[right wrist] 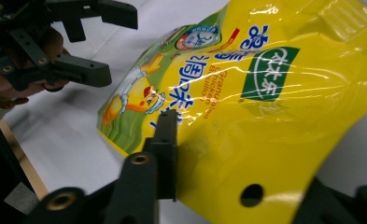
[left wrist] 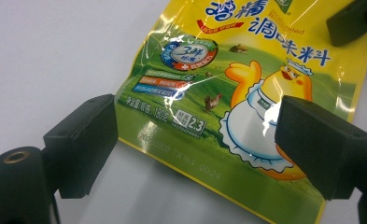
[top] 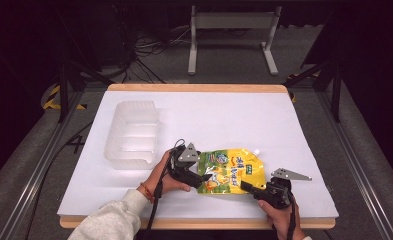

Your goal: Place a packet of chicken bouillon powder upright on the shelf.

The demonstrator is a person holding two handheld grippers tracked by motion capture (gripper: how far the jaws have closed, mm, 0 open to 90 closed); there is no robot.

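Now the yellow and green plastic seasoning pouch (top: 230, 171) lies on the white table (top: 264, 120), its edge pinched by the right gripper (top: 248, 188); the left gripper (top: 200, 179) is spread wide around its bottom corner, near the clear plastic bin (top: 132, 134)

Clear ribbed plastic bin (top: 132, 135) sits upright on the left part of the surface (top: 224, 115), open side up, with dividers inside making compartments. The surface has a white cover and a pale wood edge showing at the far and near sides. Beyond it, a grey metal stand (top: 232, 35) with two legs on the dark floor (top: 174, 65). Black cables (top: 149, 47) tangled on the floor left of the stand. Black and yellow tape (top: 51, 97) on the floor at far left.
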